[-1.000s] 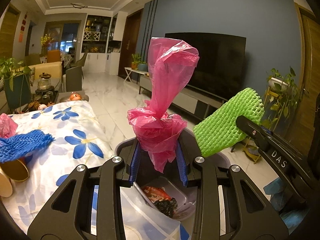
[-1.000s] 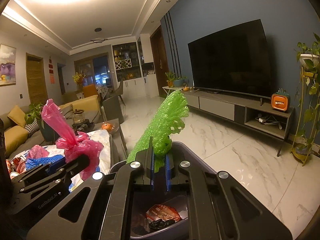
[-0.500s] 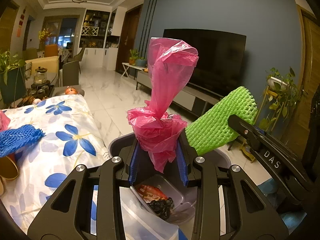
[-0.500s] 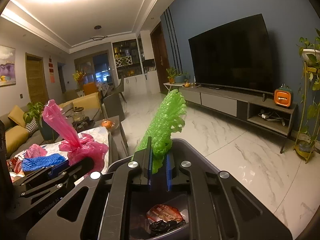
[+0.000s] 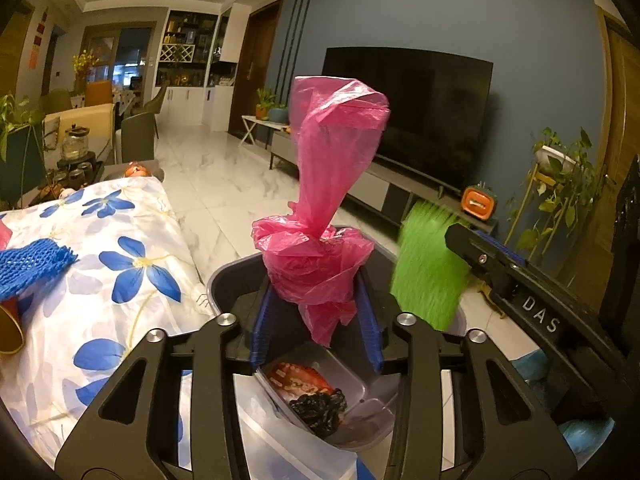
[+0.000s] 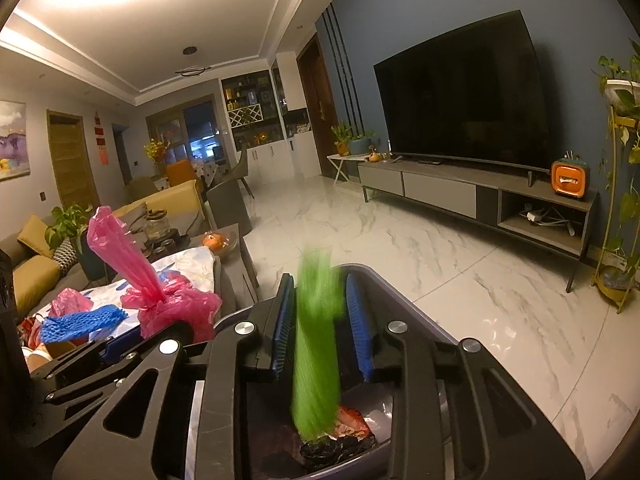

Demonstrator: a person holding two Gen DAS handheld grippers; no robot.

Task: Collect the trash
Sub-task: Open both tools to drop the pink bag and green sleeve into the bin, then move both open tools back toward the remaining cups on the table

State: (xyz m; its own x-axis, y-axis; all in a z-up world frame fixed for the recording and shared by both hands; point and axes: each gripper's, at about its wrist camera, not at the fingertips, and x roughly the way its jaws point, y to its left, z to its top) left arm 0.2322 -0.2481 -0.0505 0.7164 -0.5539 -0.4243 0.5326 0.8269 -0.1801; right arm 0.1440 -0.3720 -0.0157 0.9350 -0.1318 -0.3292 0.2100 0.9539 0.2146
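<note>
Trash bin (image 5: 228, 280) down in front of both grippers, beside the worktop (image 5: 120, 280) with the flowered cloth. Left gripper (image 5: 314, 296) over the bin, closed at a medium width on the pink plastic bag (image 5: 320, 264): crumpled lower part pressed between the two blue pads, twisted neck standing upright above them. Right gripper (image 6: 320, 292) spread wide and gripping nothing. Green foam net (image 6: 316, 360) between its pads, touching neither, blurred, lower end already down at the trash inside the bin. Red wrapper (image 5: 296, 380) and crumpled black plastic (image 5: 320, 408) lying in a clear tray in the bin. Blue foam net (image 5: 32, 260) on the cloth, well apart from the bin.
</note>
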